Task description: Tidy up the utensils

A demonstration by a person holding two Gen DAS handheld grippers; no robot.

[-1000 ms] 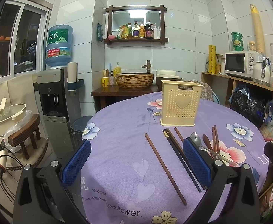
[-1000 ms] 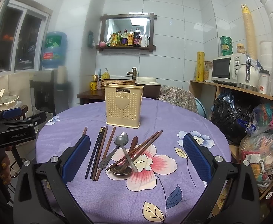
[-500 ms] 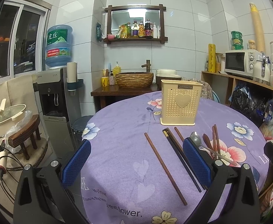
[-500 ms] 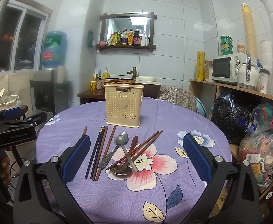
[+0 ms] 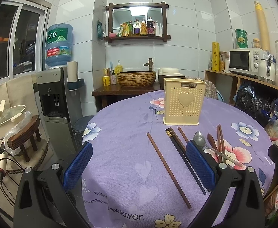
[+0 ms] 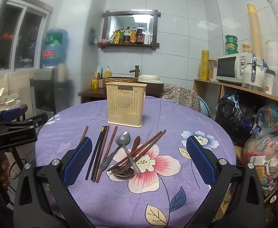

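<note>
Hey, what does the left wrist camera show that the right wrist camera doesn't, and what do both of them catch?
Only the left wrist view shows the wooden stool beside the water dispenser.

Only the right wrist view shows the whole tangle of spoons, where crossed brown chopsticks lie over them, and the left gripper from the side, its jaws facing the table.

Both show the cream utensil holder upright on the purple tablecloth, the black chopsticks and open, empty jaws.

cream holder (image 6: 126, 105), purple floral tablecloth (image 6: 177, 117), blue-padded tongs (image 6: 139, 159)
</note>
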